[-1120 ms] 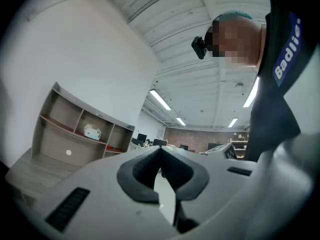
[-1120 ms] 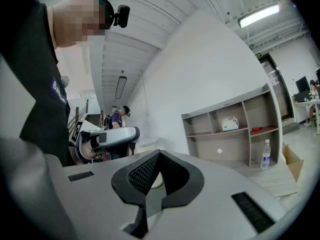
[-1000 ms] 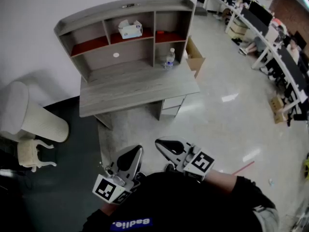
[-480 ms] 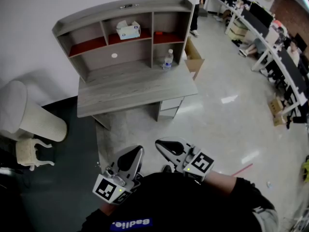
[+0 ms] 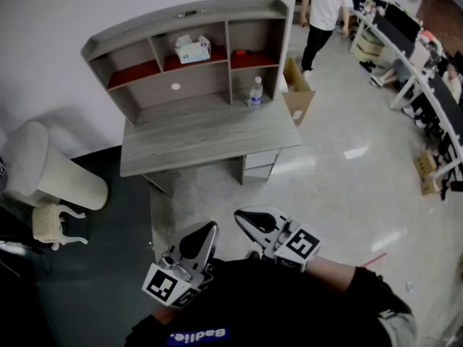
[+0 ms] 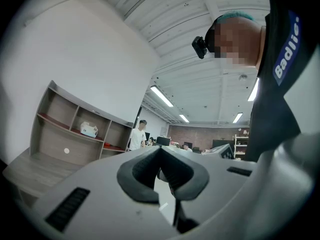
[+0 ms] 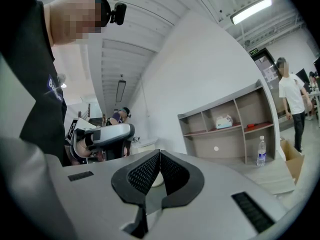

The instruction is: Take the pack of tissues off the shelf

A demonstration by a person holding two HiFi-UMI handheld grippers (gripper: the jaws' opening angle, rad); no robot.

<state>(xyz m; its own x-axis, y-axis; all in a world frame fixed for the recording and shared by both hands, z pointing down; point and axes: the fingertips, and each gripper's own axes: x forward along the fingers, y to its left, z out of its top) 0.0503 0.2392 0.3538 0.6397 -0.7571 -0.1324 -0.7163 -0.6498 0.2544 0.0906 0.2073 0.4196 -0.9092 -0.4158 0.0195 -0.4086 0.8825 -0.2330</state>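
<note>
A person in a white shirt has walked in past the desk, while both grippers stay low at the wearer's chest

The left gripper and right gripper each have their jaws pressed together on nothing. The pack of tissues sits in the middle upper compartment of the shelf, well apart from them and untouched. The reach looks not yet begun, and the passer-by seems clear of the path
</note>
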